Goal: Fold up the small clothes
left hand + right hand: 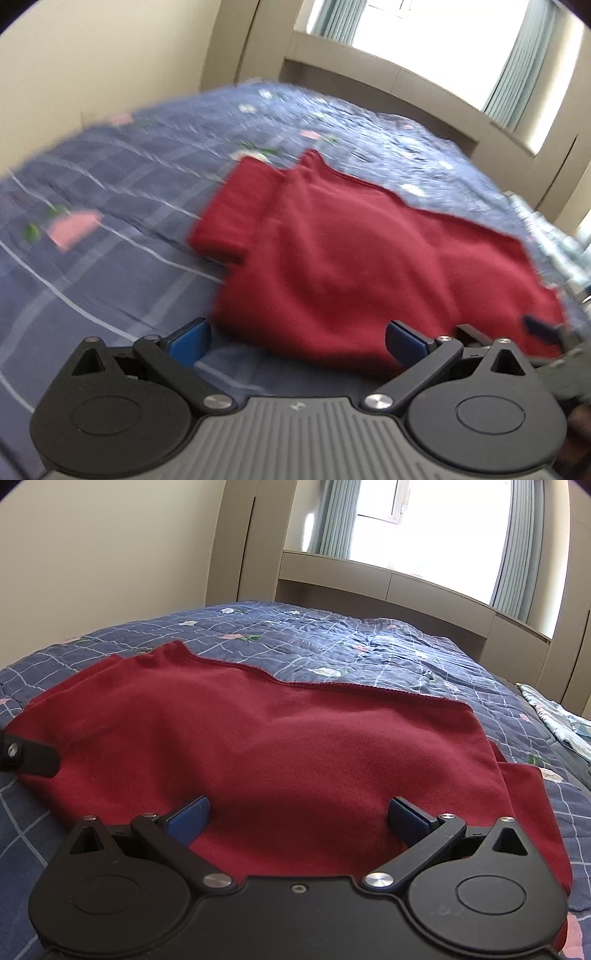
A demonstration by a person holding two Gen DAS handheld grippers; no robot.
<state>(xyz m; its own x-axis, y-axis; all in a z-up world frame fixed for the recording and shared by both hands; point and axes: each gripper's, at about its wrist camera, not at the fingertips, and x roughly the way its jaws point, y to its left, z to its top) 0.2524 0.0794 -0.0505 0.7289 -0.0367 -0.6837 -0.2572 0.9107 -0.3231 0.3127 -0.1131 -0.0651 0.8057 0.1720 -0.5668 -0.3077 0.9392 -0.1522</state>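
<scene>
A blue checked quilt with pink flowers [369, 646] covers the bed. On it lies a dark red knitted garment [277, 746], spread flat. The left gripper [297, 338] and right gripper [298, 814] both gape wide, empty, over its near edge.

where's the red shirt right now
The red shirt lies spread on the blue quilt, filling the middle of the right wrist view just ahead of the open right gripper.

Overexposed window [443, 520] backlights both fisheye views; left wrist view is motion-blurred.
</scene>
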